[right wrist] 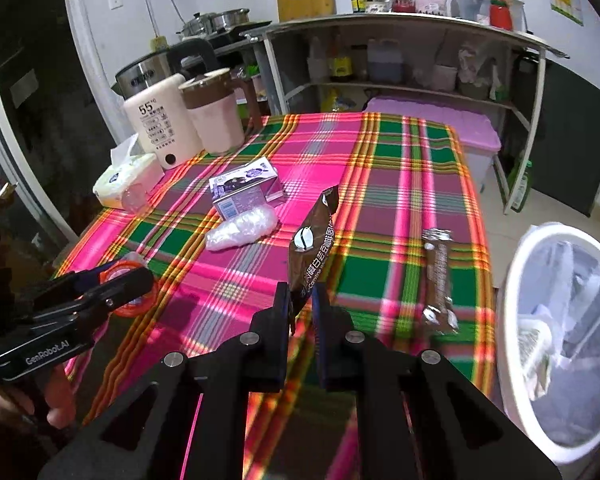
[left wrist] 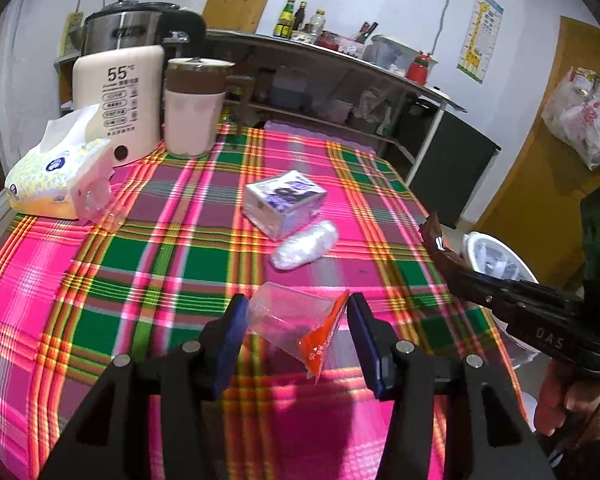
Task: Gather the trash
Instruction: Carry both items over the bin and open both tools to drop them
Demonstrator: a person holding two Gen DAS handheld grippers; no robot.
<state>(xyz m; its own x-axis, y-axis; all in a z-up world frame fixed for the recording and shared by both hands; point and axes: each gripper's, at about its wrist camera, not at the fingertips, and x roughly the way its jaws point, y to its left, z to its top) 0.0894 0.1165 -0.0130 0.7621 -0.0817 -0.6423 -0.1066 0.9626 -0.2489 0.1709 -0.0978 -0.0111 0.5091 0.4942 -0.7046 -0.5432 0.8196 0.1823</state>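
1. The right gripper (right wrist: 301,307) is held low over the near edge of the plaid tablecloth (right wrist: 400,184), clamped on a brown coffee sachet (right wrist: 312,246).
2. The sachet's long axis is pointed up and away from the fingers.
3. The left gripper (left wrist: 296,320) is spread apart around a clear wrapper with an orange strip (left wrist: 296,320).
4. A white bin (right wrist: 516,280) is seen beside the table, at the right.

A cream plastic kettle marked 55 (left wrist: 118,100) stood beside a pink brown-lidded jug (left wrist: 194,106) on the plaid-clothed desk (left wrist: 180,264). A soft yellow-patterned tissue pack (left wrist: 56,172) lay near them.
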